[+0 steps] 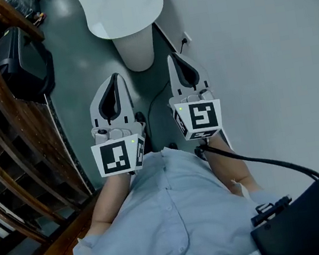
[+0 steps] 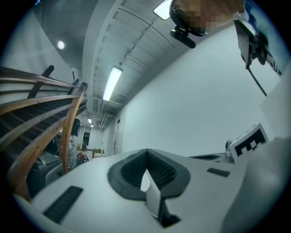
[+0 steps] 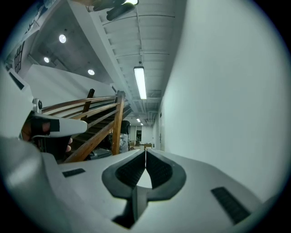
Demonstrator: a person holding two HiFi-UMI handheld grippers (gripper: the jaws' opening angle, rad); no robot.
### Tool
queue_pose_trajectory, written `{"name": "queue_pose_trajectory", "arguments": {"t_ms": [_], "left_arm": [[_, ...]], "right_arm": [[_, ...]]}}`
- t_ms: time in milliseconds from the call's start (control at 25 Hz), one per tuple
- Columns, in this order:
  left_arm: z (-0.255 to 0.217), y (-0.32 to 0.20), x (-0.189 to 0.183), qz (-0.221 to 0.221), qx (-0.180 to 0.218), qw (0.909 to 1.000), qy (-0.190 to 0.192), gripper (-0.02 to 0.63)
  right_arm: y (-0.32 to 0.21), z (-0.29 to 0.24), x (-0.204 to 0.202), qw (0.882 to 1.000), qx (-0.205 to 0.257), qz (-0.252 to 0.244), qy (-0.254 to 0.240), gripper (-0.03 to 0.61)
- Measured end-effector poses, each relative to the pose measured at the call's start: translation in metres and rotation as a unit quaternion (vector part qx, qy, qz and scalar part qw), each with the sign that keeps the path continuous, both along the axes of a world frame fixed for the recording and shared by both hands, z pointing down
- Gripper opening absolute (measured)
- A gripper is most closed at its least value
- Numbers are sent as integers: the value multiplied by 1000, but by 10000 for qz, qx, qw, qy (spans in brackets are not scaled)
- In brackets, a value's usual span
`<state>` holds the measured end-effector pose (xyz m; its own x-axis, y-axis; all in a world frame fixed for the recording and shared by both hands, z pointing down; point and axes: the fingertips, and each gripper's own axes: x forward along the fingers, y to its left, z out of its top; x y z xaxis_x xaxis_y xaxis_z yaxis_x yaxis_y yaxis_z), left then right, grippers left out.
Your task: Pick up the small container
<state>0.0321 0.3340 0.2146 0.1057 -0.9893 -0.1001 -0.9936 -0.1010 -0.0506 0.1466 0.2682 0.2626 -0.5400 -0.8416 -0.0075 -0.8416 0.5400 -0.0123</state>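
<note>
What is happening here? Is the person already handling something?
Not yet. A person stands beside a white wall with a gripper in each hand, both held out in front of the body. The left gripper and the right gripper both have their jaws together, with nothing between them. A white table stands just ahead and a wooden railing runs along the person's left.

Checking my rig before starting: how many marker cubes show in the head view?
2. One marker cube rides the left gripper, by the light blue shirt; the other cube rides the right gripper, nearer the white wall. None seems hidden.
</note>
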Motion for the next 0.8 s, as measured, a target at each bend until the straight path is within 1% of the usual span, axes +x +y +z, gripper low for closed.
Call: {"name": "queue_pose_trajectory", "arguments": {"t_ms": [200,360,640,800], "left_arm": [[8,-48,-55,-36,-25,10000,65,-2],[12,-84,-92,73,-4,10000,45,-2],[5,-137,-138,230,113,9996,74,-1],[3,-160,-148,293,143,9994,139,-2]], "right_arm": [[-49,3,-31,9997,77,232,64,2],[-82,8,-57,9989,63,456,90,2],[-134,2,-97,9977,99,669,82,2],[-157,-5,-105,9969,158,760,135,2]]}}
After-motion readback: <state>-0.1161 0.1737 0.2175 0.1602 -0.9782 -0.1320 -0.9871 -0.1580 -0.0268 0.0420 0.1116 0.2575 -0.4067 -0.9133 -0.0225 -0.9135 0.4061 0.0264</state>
